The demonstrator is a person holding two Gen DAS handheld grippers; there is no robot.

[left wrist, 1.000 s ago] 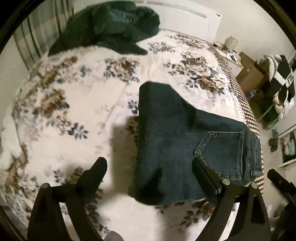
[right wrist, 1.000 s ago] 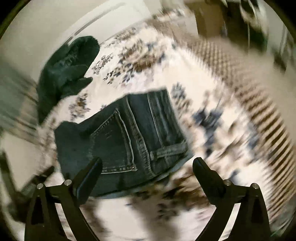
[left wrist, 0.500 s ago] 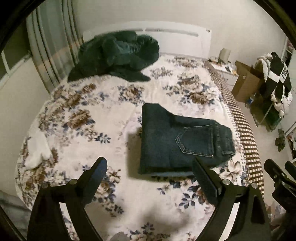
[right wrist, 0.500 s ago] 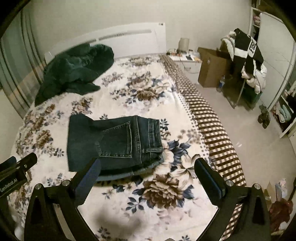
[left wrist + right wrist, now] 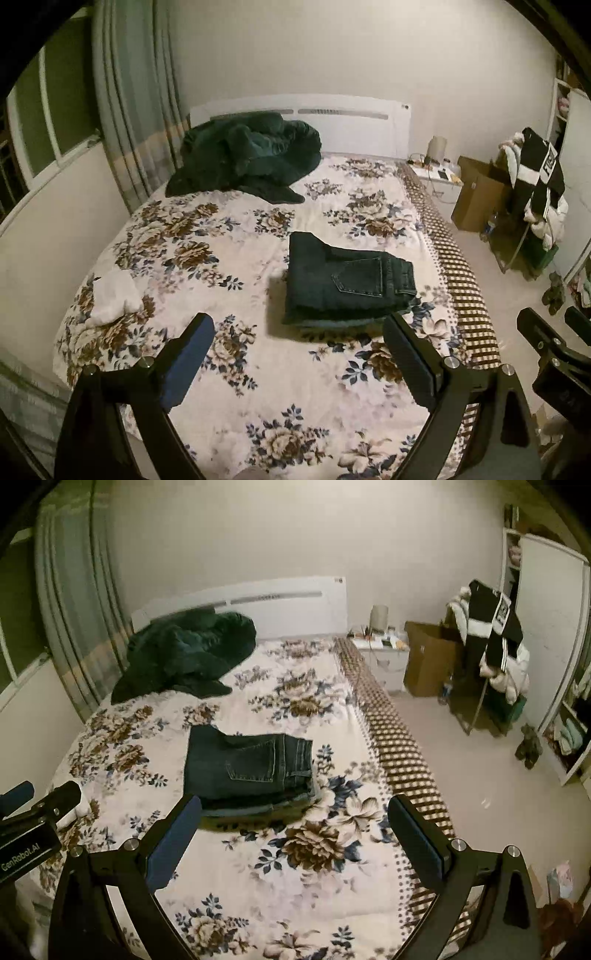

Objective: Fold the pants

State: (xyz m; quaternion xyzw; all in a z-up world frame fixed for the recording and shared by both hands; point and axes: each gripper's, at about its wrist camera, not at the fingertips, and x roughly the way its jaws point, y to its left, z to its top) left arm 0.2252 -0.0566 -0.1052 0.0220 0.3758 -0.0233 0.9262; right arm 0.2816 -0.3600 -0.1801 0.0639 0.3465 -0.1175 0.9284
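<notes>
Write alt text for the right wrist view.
Folded dark jeans lie on a floral bedspread, beyond the open, empty right gripper. A dark green blanket is heaped near the white headboard, and the left gripper shows at the left edge.

Folded pants (image 5: 349, 282) on floral bed (image 5: 207, 251)

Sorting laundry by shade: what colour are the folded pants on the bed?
Dark blue denim pants, seen best in the right wrist view.
</notes>
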